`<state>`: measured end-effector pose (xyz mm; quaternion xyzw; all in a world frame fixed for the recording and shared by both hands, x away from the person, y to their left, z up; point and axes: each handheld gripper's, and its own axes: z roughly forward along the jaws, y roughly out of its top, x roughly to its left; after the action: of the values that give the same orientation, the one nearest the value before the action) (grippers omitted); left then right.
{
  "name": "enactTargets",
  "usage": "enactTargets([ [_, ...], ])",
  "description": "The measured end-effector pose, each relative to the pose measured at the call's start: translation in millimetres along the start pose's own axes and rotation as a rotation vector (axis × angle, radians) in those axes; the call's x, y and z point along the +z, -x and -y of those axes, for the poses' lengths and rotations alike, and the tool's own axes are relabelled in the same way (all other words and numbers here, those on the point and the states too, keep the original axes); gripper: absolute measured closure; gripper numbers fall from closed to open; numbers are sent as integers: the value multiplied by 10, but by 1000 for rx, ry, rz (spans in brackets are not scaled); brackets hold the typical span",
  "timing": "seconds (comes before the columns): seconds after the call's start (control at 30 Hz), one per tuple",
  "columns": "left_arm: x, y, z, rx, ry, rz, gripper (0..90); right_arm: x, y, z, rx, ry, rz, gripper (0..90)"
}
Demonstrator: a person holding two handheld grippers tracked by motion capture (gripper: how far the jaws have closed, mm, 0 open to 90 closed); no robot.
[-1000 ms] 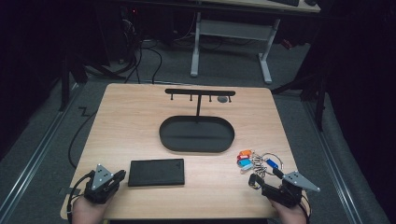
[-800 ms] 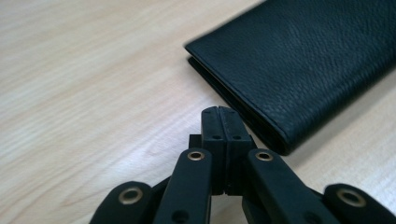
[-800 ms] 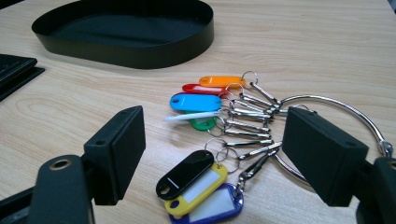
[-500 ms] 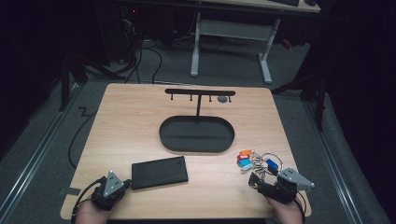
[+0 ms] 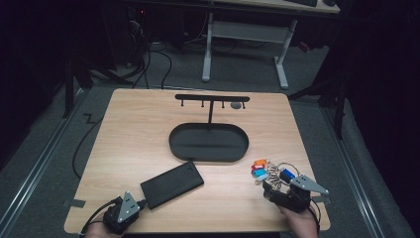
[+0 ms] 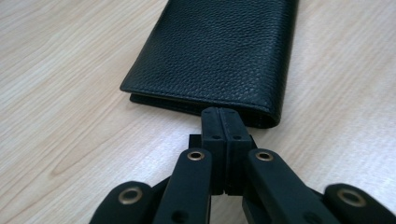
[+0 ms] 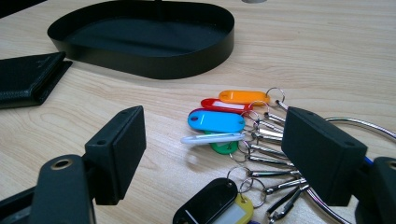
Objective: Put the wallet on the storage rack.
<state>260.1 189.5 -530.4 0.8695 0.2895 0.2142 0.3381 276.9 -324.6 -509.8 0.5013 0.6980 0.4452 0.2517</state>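
Left gripper [image 5: 130,207] closed, nosing wallet [image 5: 172,184]; right gripper [image 5: 278,191] open over keys [image 5: 270,170].

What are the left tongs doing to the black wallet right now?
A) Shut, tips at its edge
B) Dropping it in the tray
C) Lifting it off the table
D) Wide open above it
A: the left tongs are shut, tips at the wallet's near edge; it lies flat on the table.

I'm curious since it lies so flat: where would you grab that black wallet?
Probably at the wallet's near short end, coming in low along the table. Its folded edge stands a little off the wood there, and the left gripper, jaws shut, already sits against it.
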Motion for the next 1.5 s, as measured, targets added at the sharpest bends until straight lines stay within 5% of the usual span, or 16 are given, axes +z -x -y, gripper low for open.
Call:
enactTargets([
  [0.27, -94, -153, 48, -87, 37, -52, 888, -26, 27, 9, 7, 6, 6, 223],
  [0.4, -116, -160, 32, -80, 55, -62, 869, -41, 44, 19, 14, 6, 8, 224],
  [0.7, -98, -70, -111, -3, 112, -31, 780, -99, 62, 67, 24, 0, 22, 224],
  [0.83, -28, 28, -220, 64, 142, 2, 640, -170, 96, 122, 37, -7, 40, 226],
  [1.1, 144, 132, -328, 123, 130, 48, 494, -264, 145, 185, 66, -7, 61, 227],
  [1.5, 277, 204, -356, 181, 95, 18, 392, -258, 144, 202, 71, -16, 59, 228],
])
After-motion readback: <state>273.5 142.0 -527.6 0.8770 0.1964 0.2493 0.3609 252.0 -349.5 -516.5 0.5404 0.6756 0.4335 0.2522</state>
